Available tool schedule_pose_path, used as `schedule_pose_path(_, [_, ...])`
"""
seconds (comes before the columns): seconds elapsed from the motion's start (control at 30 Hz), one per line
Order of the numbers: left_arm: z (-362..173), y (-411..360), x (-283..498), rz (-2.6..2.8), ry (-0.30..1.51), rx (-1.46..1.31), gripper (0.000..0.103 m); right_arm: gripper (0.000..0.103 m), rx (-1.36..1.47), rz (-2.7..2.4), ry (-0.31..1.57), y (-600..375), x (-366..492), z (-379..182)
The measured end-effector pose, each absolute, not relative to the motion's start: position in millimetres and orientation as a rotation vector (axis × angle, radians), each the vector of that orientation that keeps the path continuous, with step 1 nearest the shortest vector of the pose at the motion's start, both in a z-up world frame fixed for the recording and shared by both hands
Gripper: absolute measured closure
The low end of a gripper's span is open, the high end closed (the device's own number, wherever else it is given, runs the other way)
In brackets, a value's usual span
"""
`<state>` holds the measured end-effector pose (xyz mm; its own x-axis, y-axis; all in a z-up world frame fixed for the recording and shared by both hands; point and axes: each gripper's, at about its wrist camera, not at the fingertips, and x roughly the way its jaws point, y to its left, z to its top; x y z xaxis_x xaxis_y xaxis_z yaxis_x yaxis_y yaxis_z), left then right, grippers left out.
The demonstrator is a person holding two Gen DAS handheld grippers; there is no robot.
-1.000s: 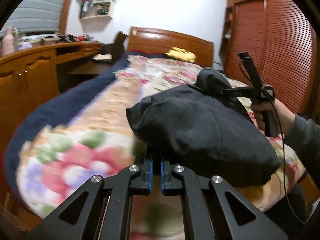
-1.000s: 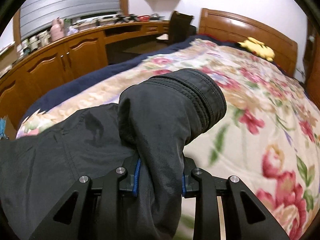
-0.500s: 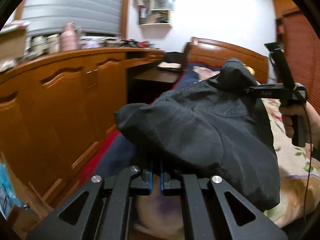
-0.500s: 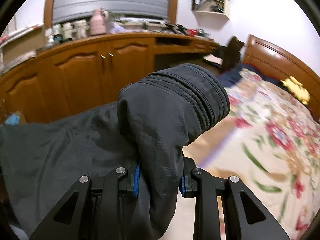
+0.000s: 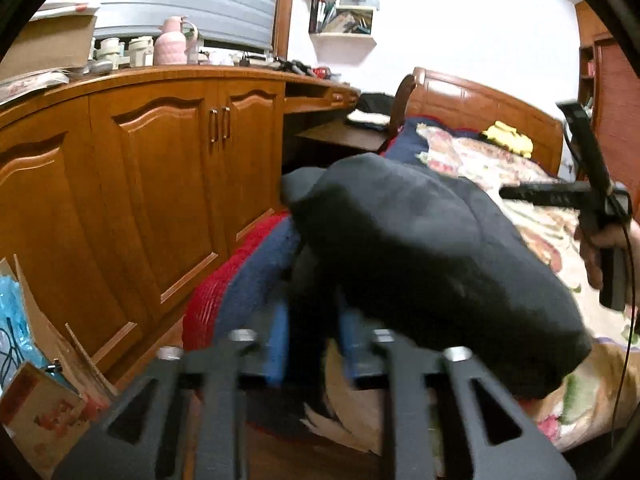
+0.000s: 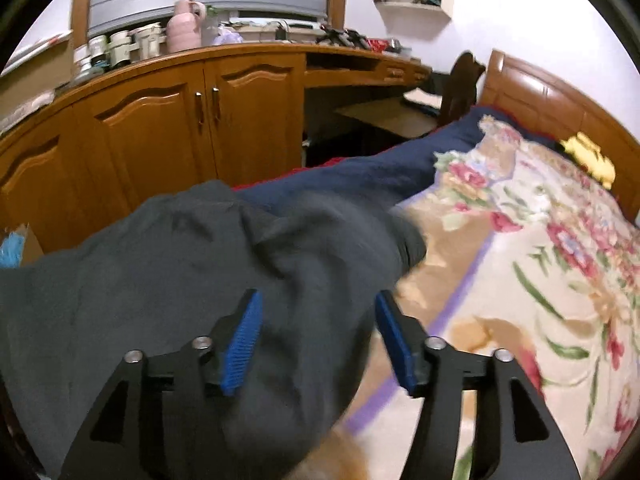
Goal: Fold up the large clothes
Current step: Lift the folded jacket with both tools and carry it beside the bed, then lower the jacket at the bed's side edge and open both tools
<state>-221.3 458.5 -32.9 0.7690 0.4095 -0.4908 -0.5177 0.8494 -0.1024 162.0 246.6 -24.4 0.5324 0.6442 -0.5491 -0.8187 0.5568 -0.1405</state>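
At nine o'clock in both wrist views we see a long brown wooden cabinet (image 5: 160, 184) with arched doors, its top crowded with pale jars and a pink flask (image 6: 184, 26). Toward the centre lies the task's thing, a bulky dark grey-black fabric garment (image 5: 420, 248), bunched in a heap at the near edge of the wooden-framed bed with a floral quilt (image 6: 540, 248), partly over the quilt's navy border.

Our left gripper (image 5: 312, 336), at six o'clock, has just been opening; its blue pads are blurred and stand a little apart, with dark cloth between them, and we cannot tell whether they press on it.

Our right gripper (image 6: 318, 344) has also just been opening; its blue-padded jaws stand wide, the garment lying loose between them, untouched by either pad.

At three o'clock in the left view, a hand (image 5: 600, 248) grips the right tool's handle.
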Motion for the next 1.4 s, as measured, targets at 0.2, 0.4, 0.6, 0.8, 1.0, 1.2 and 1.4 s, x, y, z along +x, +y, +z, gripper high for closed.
schedule_pose_path(0.2, [-22.1, 450.3, -242.8, 0.51, 0.425, -0.264, 0.012, 0.037, -0.41, 1.055, 0.45, 223.5, 128.3, -34.1])
schedule_pose_path(0.4, [-13.4, 438.5, -251.6, 0.515, 0.458, -0.234, 0.011, 0.037, -0.395, 1.194, 0.523, 210.3, 119.1, -43.9])
schedule_pose_path(0.6, [-3.5, 427.3, -256.3, 0.52, 0.473, -0.219, 0.01, 0.037, -0.42, 1.183, 0.546, 219.9, 130.5, -68.2])
schedule_pose_path(0.8, [8.6, 406.4, -250.1, 0.538, 0.477, -0.183, 0.01, 0.037, -0.403, 1.141, 0.525, 203.2, 122.1, -54.8])
schedule_pose_path(1.0, [19.0, 371.2, -230.3, 0.476, 0.47, -0.153, 0.01, 0.037, -0.388, 1.077, 0.469, 150.2, 108.5, -40.4])
schedule_pose_path(1.2, [25.1, 330.7, -205.1, 0.401, 0.465, -0.124, 0.01, 0.037, -0.333, 1.01, 0.455, 82.7, 110.5, -35.7])
schedule_pose_path(1.4, [27.2, 288.3, -180.9, 0.317, 0.472, -0.106, 0.01, 0.037, -0.289, 0.939, 0.452, 24.6, 110.6, -35.2])
